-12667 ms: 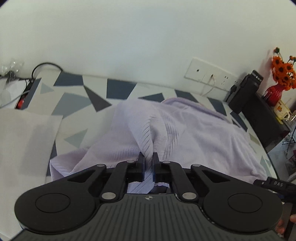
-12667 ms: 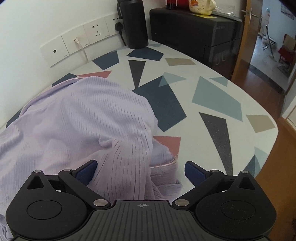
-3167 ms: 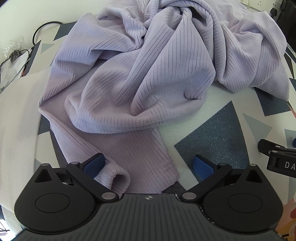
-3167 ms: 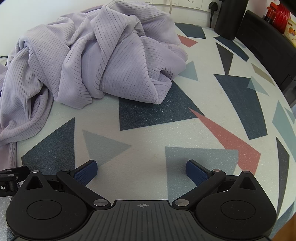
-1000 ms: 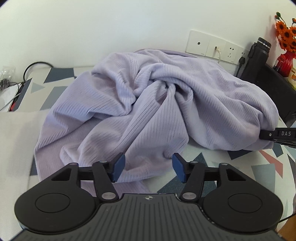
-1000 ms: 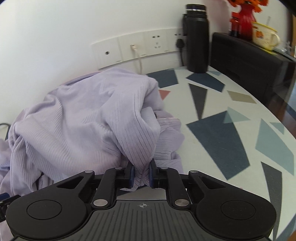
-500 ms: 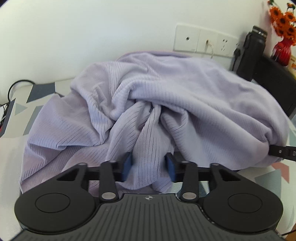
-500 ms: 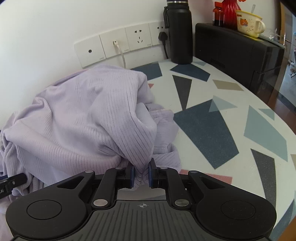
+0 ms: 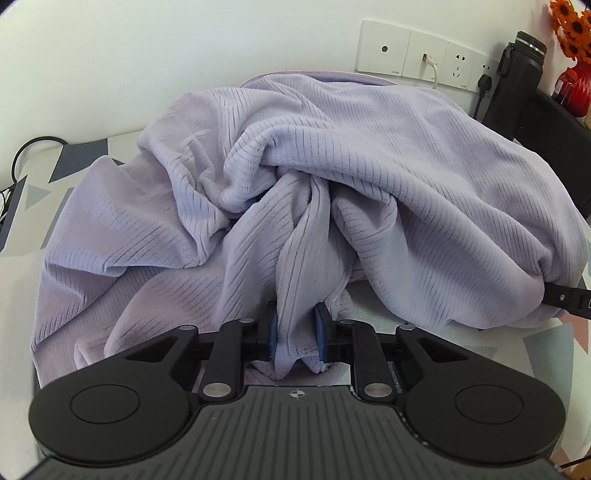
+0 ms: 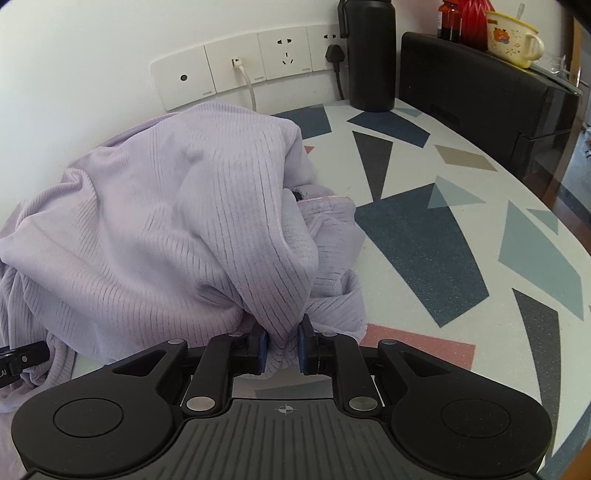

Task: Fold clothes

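Note:
A lilac ribbed garment lies bunched in a heap on the patterned table. My left gripper is shut on a gathered fold of the garment's near edge, the cloth bunched between its blue pads. My right gripper is shut on another fold of the same garment at its right side, lifted a little off the table. The right gripper's black finger shows at the right edge of the left wrist view, under the cloth.
A black flask and a black box with a red vase and a mug stand at the back right. Wall sockets with a white cable are behind the garment. Cables lie far left.
My left gripper has closed from partly open onto a fold of the garment. My right gripper stays shut on its fold and has drawn the cloth slightly nearer.

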`<state>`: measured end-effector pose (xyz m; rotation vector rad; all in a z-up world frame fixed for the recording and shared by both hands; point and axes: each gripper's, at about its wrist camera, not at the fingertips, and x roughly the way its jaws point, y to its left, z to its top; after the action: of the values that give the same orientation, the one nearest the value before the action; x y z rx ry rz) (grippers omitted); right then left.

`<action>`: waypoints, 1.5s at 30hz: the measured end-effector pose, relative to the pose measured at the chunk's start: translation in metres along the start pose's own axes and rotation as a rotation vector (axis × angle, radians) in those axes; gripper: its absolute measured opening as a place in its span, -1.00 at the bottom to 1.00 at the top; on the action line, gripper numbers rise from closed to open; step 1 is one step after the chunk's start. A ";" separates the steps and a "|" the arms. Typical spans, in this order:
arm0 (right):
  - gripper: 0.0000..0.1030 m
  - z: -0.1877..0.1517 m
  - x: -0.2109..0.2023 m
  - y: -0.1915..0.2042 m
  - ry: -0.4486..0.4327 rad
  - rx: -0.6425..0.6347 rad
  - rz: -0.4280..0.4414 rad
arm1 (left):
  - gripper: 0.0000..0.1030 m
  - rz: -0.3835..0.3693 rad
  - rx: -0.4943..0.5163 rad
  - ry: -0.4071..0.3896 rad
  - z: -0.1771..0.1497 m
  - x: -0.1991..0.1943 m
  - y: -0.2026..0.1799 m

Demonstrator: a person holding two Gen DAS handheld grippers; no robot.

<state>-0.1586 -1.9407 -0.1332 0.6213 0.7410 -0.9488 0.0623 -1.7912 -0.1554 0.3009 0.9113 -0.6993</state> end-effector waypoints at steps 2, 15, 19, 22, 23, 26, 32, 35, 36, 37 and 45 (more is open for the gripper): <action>-0.71 0.000 0.002 0.001 0.003 -0.004 -0.003 | -0.60 0.009 0.014 0.003 0.000 0.001 -0.003; -0.52 -0.007 0.007 0.002 -0.007 -0.032 -0.022 | -0.58 0.039 0.036 0.007 -0.004 0.009 -0.006; -0.47 -0.010 0.008 0.006 -0.019 -0.053 -0.032 | -0.58 0.037 0.041 -0.002 -0.006 0.009 -0.005; -0.45 -0.013 0.010 0.007 -0.034 -0.066 -0.034 | -0.58 0.045 0.079 -0.012 -0.009 0.010 -0.009; -0.45 -0.015 0.010 0.008 -0.042 -0.075 -0.038 | -0.57 0.044 0.074 -0.012 -0.009 0.010 -0.009; -0.45 -0.020 0.009 0.015 -0.065 -0.119 -0.059 | -0.57 0.039 0.058 -0.013 -0.009 0.010 -0.007; -0.50 -0.028 0.008 0.021 -0.104 -0.181 -0.074 | -0.57 0.074 0.113 -0.052 -0.018 0.007 -0.016; -0.52 -0.027 0.009 0.020 -0.104 -0.179 -0.069 | -0.57 0.084 0.109 -0.055 -0.018 0.007 -0.017; -0.52 -0.027 0.009 0.020 -0.104 -0.177 -0.066 | -0.57 0.082 0.101 -0.053 -0.018 0.007 -0.016; -0.52 -0.028 0.009 0.020 -0.105 -0.178 -0.064 | -0.57 0.079 0.094 -0.052 -0.017 0.007 -0.015; -0.53 -0.019 0.011 0.005 -0.053 -0.036 -0.011 | -0.63 0.075 0.089 -0.042 -0.014 0.007 -0.014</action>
<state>-0.1555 -1.9295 -0.1521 0.5588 0.7139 -0.9568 0.0475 -1.7979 -0.1687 0.3967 0.8261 -0.6754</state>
